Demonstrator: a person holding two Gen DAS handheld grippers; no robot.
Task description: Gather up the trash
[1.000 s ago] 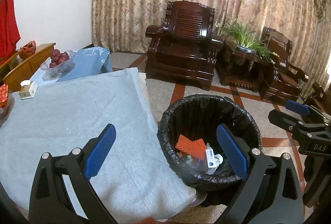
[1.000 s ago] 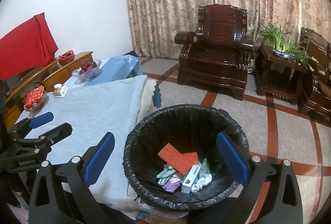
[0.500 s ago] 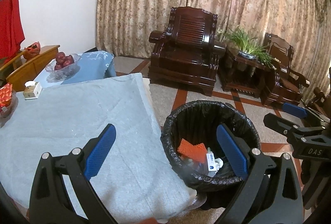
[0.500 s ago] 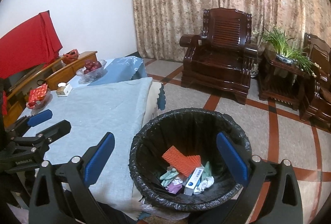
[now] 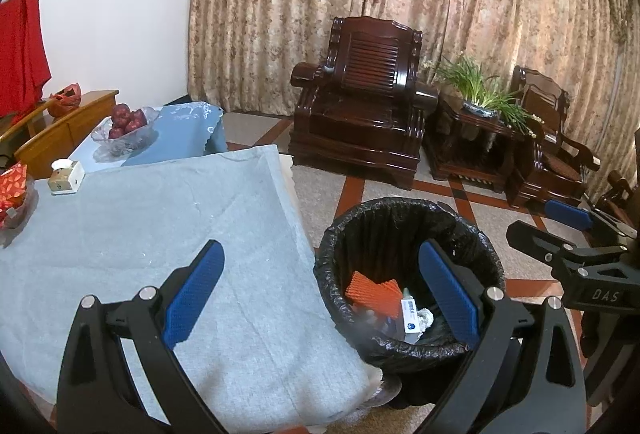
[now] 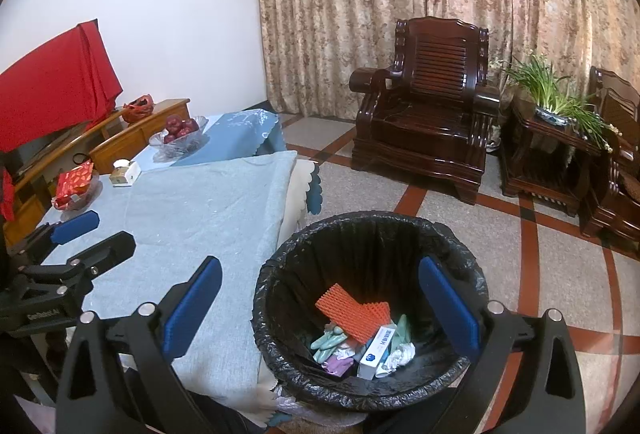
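Note:
A black-lined trash bin [image 5: 404, 209] [image 6: 372, 226] stands on the floor beside the table's right edge. Inside lie an orange foam net [image 6: 352, 314], a white and blue box [image 6: 376, 352], crumpled paper and pale green scraps. My left gripper [image 5: 320, 294] hangs open and empty over the table corner and the bin's rim. My right gripper [image 6: 320, 306] is open and empty above the bin. Each gripper shows in the other's view: the right gripper [image 5: 560, 230] at the right edge, the left gripper [image 6: 88, 234] at the left edge.
The table wears a grey-blue cloth [image 5: 140, 218]. At its far end stand a glass bowl of red fruit [image 5: 126, 121], a small tissue box [image 5: 66, 175] and a red packet [image 6: 74, 183]. Dark wooden armchairs [image 5: 360, 105] and a potted plant [image 5: 480, 93] line the curtain.
Both grippers have pulled back and risen a little, so the bin and table look smaller and farther. Both stay open and empty.

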